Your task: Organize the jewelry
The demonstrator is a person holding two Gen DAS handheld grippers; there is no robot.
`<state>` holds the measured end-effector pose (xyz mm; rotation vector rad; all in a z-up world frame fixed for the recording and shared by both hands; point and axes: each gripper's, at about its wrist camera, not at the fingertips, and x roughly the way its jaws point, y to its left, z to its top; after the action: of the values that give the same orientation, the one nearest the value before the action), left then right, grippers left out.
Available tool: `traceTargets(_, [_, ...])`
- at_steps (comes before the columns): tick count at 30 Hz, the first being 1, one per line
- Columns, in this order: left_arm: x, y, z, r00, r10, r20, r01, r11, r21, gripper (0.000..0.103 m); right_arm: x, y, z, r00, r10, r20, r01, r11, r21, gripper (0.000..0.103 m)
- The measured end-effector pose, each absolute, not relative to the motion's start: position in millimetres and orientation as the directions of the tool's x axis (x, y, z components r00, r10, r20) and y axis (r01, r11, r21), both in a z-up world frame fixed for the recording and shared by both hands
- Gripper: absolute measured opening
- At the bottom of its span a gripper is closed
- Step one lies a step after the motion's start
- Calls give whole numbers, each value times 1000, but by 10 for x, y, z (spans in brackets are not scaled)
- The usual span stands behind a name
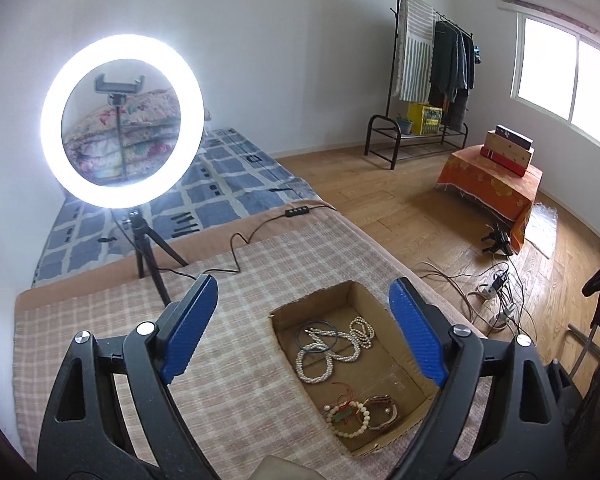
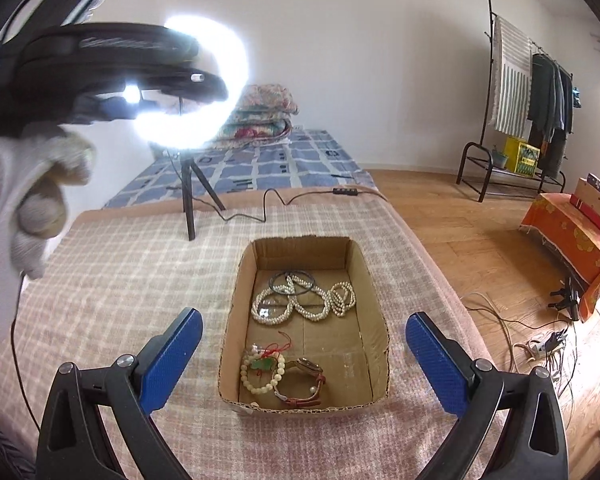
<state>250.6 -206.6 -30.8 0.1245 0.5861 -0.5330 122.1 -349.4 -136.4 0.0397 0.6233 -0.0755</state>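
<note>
Checked pink blanket (image 2: 140,280) covers the surface, wood floor (image 1: 400,220) beyond, ring light (image 1: 122,120) blazing. Cardboard box (image 2: 236,320) holds pearl strands (image 2: 300,304), bead bracelet (image 2: 262,374) and watch (image 2: 306,380). Left gripper (image 1: 300,336) and right gripper (image 2: 304,356) both spread wide, gripping nothing.

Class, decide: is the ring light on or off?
On. The ring light glows bright white all round, and it flares strongly in the right wrist view.

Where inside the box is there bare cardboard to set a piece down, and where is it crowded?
In the cardboard box, the right side is bare floor, bordered by the right wall, the watch and the pearl strands. A narrow bare strip separates pearls from the bead bracelet. The far end, with the dark bangles, and the near-left corner are crowded.
</note>
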Motion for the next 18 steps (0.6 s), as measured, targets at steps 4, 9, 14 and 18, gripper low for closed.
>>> traceTargets(4, [2355, -1835, -202, 721, -441, -535, 500, 865, -39, 91, 1193, -3474, -1314, 819, -64, -571, 91, 996, 18, 103])
traceTargets(9, [2149, -1551, -116, 750, -431, -501, 478, 877, -40, 100, 1179, -3455, -1263, 826, -74, -559, 103, 995, 20, 103])
traceTargets(14, [1948, -1278, -169, 764, -413, -495, 459, 888, -33, 102, 1184, -3415, -1234, 834, -88, -545, 108, 994, 4, 103])
traceTargets(18, [1801, -1117, -301, 770, -394, -502, 445, 896, -21, 102, 1206, -3381, -1227, 837, -94, -539, 107, 994, -7, 103])
